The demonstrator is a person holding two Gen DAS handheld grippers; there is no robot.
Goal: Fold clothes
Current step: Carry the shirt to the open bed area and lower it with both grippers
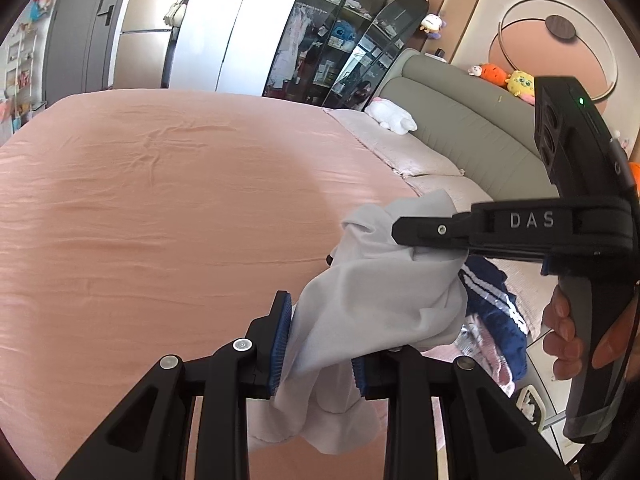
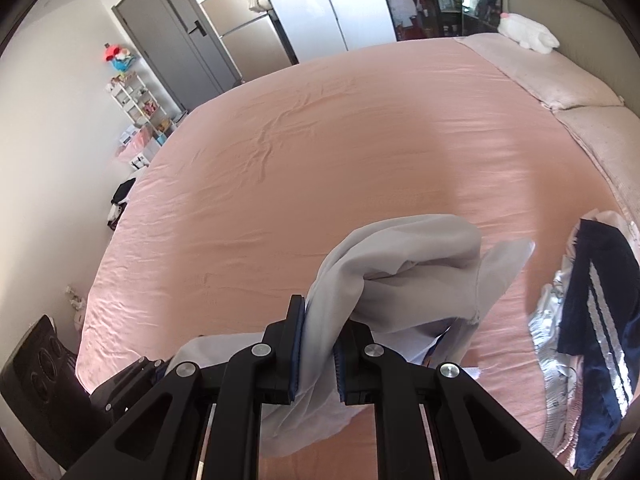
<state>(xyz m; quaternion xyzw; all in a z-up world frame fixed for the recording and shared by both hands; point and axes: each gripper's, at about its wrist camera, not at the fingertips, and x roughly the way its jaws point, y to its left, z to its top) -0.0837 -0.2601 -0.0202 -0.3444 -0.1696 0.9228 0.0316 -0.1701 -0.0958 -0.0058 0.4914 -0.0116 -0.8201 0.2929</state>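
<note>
A light grey garment [image 1: 380, 300] hangs bunched in the air above the pink bed [image 1: 160, 208], held by both grippers. My left gripper [image 1: 320, 344] is shut on its lower part. My right gripper [image 1: 424, 240] comes in from the right and is shut on its upper part. In the right wrist view the same garment [image 2: 400, 272] passes between the right gripper's [image 2: 318, 352] blue pads and drapes forward and down. How the garment is laid out is hidden by the folds.
A pile of clothes with a navy white-striped piece [image 2: 600, 300] lies at the bed's right edge; it also shows in the left wrist view [image 1: 492, 300]. Pillows [image 1: 416, 152], a white plush [image 1: 392, 116] and the grey headboard [image 1: 460, 120] stand at the right. The bed sheet [image 2: 320, 140] stretches ahead.
</note>
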